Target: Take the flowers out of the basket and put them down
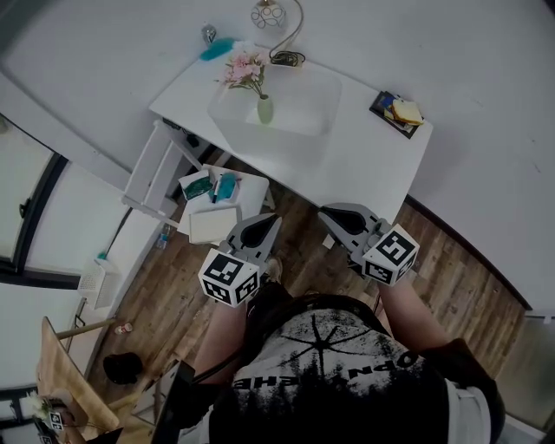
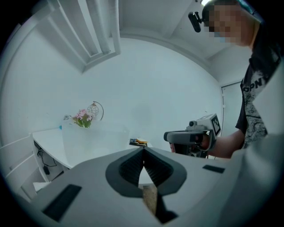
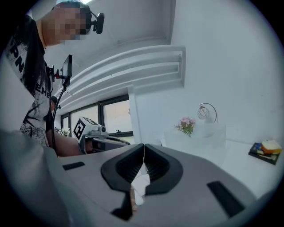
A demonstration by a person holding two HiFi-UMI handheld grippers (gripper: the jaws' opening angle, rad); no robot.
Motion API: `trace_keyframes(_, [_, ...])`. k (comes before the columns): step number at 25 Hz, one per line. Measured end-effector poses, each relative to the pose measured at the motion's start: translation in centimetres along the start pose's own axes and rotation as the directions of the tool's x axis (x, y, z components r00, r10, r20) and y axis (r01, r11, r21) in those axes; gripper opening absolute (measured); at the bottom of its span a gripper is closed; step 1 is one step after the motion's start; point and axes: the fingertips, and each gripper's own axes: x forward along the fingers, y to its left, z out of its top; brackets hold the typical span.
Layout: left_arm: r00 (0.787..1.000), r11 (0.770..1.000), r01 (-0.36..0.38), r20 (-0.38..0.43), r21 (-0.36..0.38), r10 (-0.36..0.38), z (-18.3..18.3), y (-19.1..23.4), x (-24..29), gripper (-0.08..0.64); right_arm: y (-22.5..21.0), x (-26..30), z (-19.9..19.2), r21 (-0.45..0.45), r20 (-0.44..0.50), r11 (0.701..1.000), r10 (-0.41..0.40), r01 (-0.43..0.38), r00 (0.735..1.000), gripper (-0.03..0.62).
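Pink flowers [image 1: 245, 69] stand in a pale green vase [image 1: 265, 110] inside a translucent white basket [image 1: 303, 117] on the white table [image 1: 364, 165]. Both grippers hover over the wooden floor in front of the table, well short of the basket. My left gripper [image 1: 274, 220] is shut with nothing in it, its jaws meeting at the tip [image 2: 143, 150]. My right gripper [image 1: 327, 213] is also shut and empty [image 3: 144, 145]. Each gripper view shows the flowers [image 2: 83, 118] [image 3: 187, 124] far ahead, and the other gripper beside it [image 2: 167, 136] [image 3: 128, 142].
A round wire lamp [image 1: 269, 16] stands at the table's back edge. A dark book with a sandwich-like thing [image 1: 399, 113] lies at its right end. A low white stand with boxes [image 1: 217, 201] and a white rack [image 1: 149, 178] are left of the table.
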Motion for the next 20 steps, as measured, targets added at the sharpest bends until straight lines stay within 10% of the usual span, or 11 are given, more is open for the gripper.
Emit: trace_keyframes(20, [0.994,0.993,0.11,0.016,0.044,-0.111,6.0,14.7,6.6,0.012,-9.7,12.1,3.3,-0.038,0.027,0.991,-0.127,0.128,0.992,0.017])
